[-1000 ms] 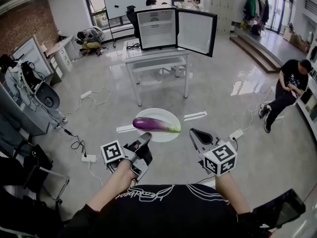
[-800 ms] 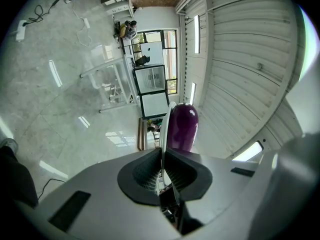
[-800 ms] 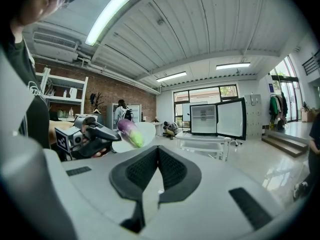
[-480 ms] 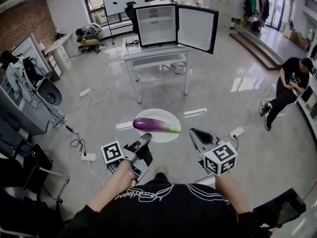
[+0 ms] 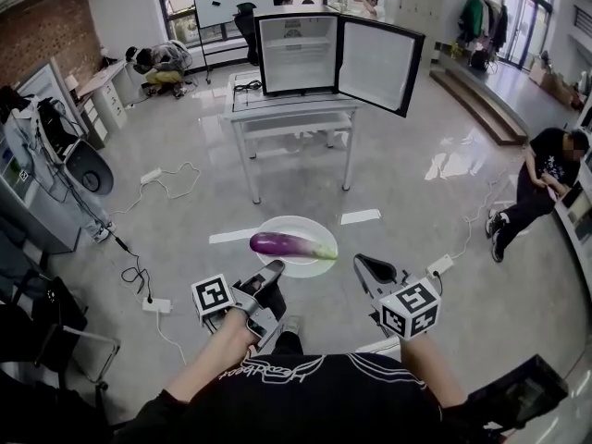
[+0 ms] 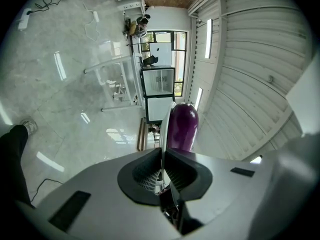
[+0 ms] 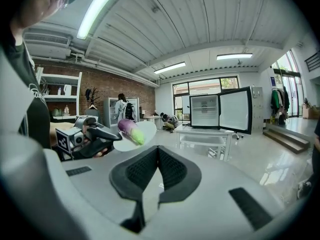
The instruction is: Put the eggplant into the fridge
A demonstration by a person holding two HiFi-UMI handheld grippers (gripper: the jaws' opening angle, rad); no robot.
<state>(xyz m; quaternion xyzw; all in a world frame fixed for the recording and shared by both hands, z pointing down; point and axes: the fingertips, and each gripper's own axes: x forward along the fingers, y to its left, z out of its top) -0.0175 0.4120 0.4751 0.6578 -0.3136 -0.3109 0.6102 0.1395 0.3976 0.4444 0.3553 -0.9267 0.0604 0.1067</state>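
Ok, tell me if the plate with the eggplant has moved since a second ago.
Yes. In the head view the plate has slid lower, toward the person, against the white floor tape strip.

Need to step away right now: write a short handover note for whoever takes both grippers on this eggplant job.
The left gripper has its fingers shut on the rim of the plate.
The right gripper is shut and empty, beside the plate.
The eggplant lies on the plate. The fridge stands on the table ahead, its door open.
Done: plate gripped, door open.
Left: reach the fridge and put the eggplant inside.
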